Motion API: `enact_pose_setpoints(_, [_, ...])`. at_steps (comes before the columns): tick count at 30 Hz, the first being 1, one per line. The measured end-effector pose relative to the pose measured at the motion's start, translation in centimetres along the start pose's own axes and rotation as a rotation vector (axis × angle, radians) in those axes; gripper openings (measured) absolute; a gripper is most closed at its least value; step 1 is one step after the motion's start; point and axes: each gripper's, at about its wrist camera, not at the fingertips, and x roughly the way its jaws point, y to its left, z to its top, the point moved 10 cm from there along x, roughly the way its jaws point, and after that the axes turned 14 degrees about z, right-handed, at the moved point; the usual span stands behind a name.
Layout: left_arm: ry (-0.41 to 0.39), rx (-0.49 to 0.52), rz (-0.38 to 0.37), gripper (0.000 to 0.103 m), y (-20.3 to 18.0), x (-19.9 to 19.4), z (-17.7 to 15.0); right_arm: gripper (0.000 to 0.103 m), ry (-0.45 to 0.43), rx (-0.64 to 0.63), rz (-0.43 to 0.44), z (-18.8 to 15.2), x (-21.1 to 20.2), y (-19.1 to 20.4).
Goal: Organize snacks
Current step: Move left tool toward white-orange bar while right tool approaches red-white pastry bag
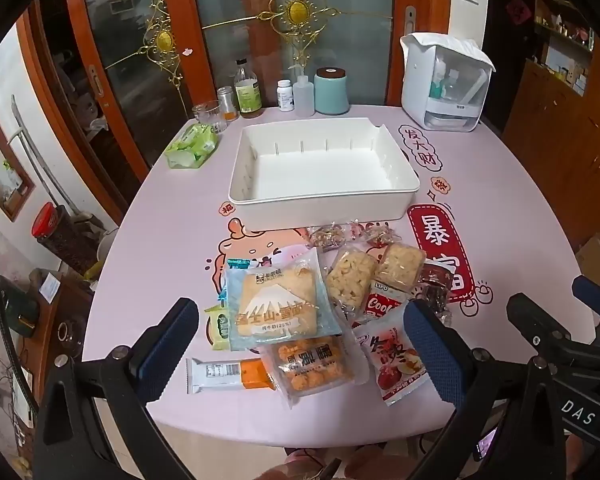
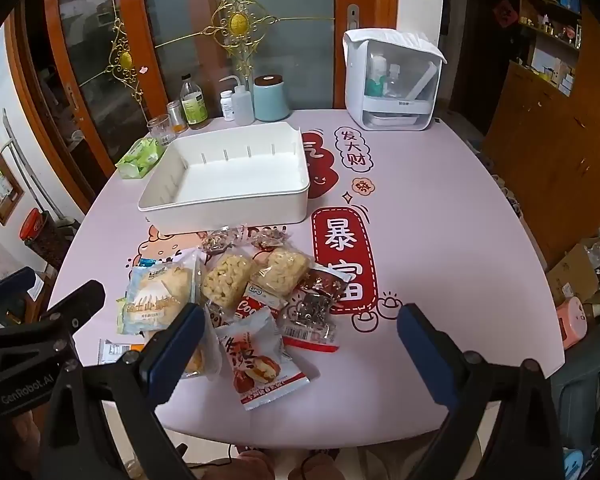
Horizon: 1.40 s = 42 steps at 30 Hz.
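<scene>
A pile of wrapped snacks lies on the pink table in front of an empty white bin [image 1: 324, 168] [image 2: 228, 184]. The pile includes a pale blue bread packet [image 1: 278, 304] [image 2: 160, 300], an orange cracker packet [image 1: 312, 364], a red-and-white date packet [image 1: 396, 360] [image 2: 260, 360], two rice puff bars [image 1: 350, 280] [image 2: 228, 280] and a white-orange bar [image 1: 228, 374]. My left gripper [image 1: 300, 340] is open above the near side of the pile. My right gripper [image 2: 300, 344] is open, just above the date packet. Neither holds anything.
Bottles, jars and a teal canister [image 1: 331, 92] stand along the table's far edge, with a white dispenser box [image 1: 444, 84] at the far right. A green tissue pack [image 1: 192, 146] lies left of the bin. Glass doors stand behind the table.
</scene>
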Motion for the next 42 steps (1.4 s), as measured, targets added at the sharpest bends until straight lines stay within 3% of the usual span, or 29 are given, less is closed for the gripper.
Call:
enact_pose_setpoints(10, [-0.008, -0.001, -0.020, 0.100, 0.0, -0.1, 0.7, 0.098, -0.014, -0.086, -0.029, 1.8, 0.2, 1.1])
enact_pose_setpoints(21, [-0.033, 0.035, -0.020, 0.100, 0.9, 0.6, 0.5, 0.098, -0.051, -0.127, 0.030, 2.7, -0.6, 3.2])
enact_pose_setpoints(25, [-0.090, 0.050, -0.034, 0.100, 1.4, 0.0, 1.3, 0.098, -0.065, -0.165, 0.068, 4.0, -1.1, 3.8])
enact_pose_setpoints(31, [-0.163, 0.121, -0.001, 0.100, 3.1, -0.5, 2.7, 0.098, -0.063, -0.283, 0.012, 5.3, -1.5, 4.5])
enact_pose_setpoints(36, [-0.133, 0.144, -0.014, 0.100, 4.7, 0.5, 3.3, 0.098, -0.053, -0.374, -0.021, 5.0, -1.0, 5.4])
enact_pose_setpoints(42, [-0.194, 0.177, -0.004, 0.100, 5.3, 0.2, 3.4, 0.098, -0.020, -0.365, 0.011, 3.4, 0.9, 6.1])
